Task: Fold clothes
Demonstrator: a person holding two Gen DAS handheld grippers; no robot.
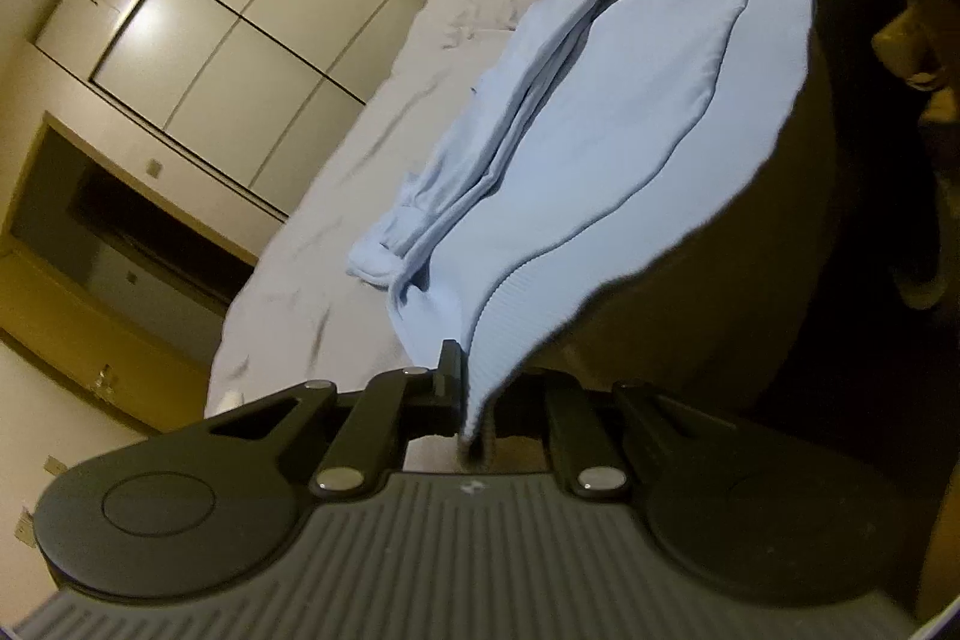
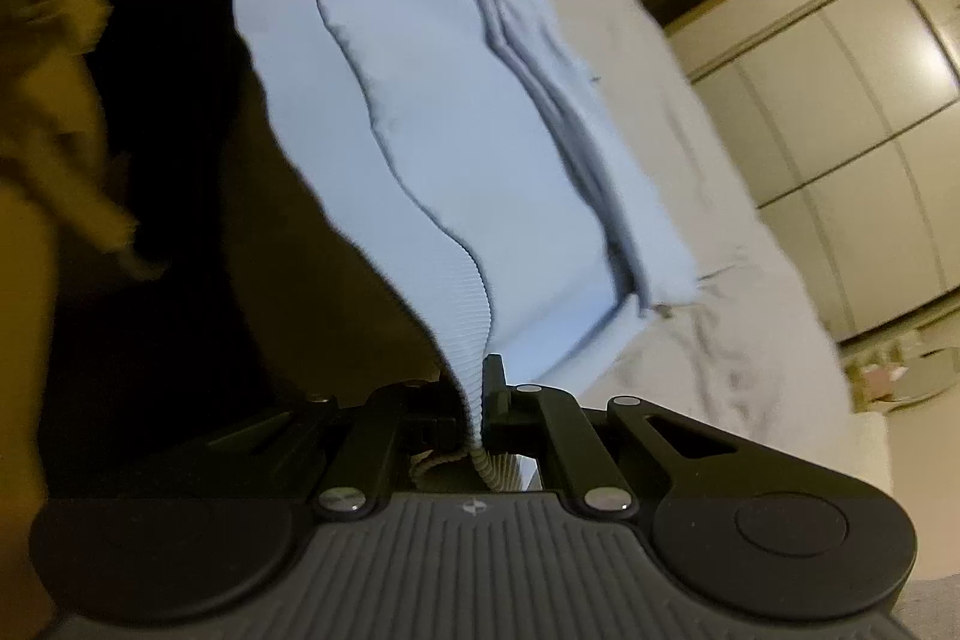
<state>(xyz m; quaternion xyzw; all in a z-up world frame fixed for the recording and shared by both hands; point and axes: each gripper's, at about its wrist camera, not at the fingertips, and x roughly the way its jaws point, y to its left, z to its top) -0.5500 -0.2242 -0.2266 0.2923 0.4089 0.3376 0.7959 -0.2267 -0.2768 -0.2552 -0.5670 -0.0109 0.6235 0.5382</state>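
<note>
Light blue sweatshirt (image 1: 630,148) is partly lifted: its ribbed hem (image 1: 510,316) is off the bed (image 1: 336,232), stretched between the two tools; the rest trails away ahead of them onto the sheet. Sleeve (image 1: 420,220) is folded in along the body, cuff bunched, sitting ahead and to the left of the left gripper (image 1: 465,388). In the right wrist view the same folded layers (image 2: 558,100) lie ahead and right of the right gripper (image 2: 480,388).

Left gripper: jaws closed, pinching the hem edge; fabric runs straight out from between the fingers. Right gripper: same, jaws clamped on the ribbed hem (image 2: 474,340), a bit of rib poking back behind the pads.

Bed has a pale wrinkled sheet. Beyond it, white wardrobe doors (image 1: 240,28) and a dark recessed niche (image 1: 120,220). Dark, blurred area under the lifted cloth, can't tell what's there.
</note>
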